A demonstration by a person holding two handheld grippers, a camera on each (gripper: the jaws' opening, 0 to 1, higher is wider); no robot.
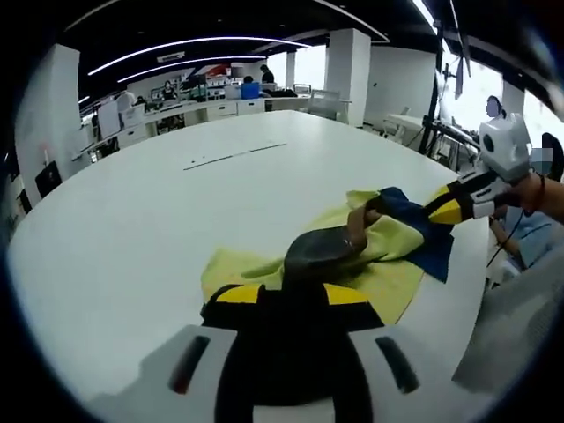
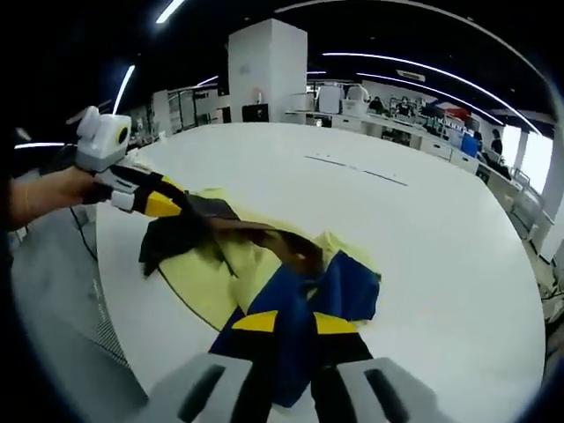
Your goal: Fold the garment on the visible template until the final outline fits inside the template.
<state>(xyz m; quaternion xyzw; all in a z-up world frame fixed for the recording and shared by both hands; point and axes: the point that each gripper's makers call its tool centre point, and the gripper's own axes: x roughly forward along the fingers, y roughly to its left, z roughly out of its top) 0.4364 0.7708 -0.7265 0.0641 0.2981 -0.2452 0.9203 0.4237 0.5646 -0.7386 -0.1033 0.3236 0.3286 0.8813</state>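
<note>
Gripping dark cloth, the left gripper [image 1: 291,295] had its jaws closed on the garment [image 1: 374,256]. The right gripper [image 2: 286,326] likewise clamped a blue fold, apparently at an edge. Yellow, blue and dark, the garment lay bunched near the white desk's [image 2: 423,238] edge.

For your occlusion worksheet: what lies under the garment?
Under the garment only the white table shows, bare around it. Whatever the cloth covers, including any template outline, is hidden. Both grippers, left and right, pinch its folds.
</note>
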